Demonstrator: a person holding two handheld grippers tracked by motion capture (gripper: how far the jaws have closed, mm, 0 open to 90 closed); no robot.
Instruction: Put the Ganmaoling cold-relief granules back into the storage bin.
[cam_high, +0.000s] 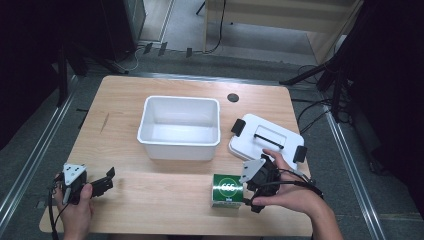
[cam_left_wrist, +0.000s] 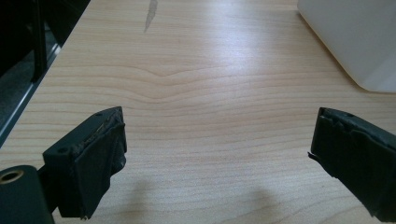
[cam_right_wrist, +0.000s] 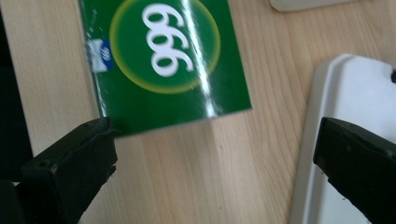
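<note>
The right gripper hangs just beside the green box, jaws wide apart, holding nothing. The box lies flat on the wooden table, in front of the white tub. The left gripper sits far left of the box, jaws apart too. The white lid lies right behind the box.

The high view is looking down and forward over the whole table. The left gripper view is sitting low and close to the wood, sharing the white tub at its upper right. The right gripper view is facing down, very near the green box, sharing the lid.
</note>
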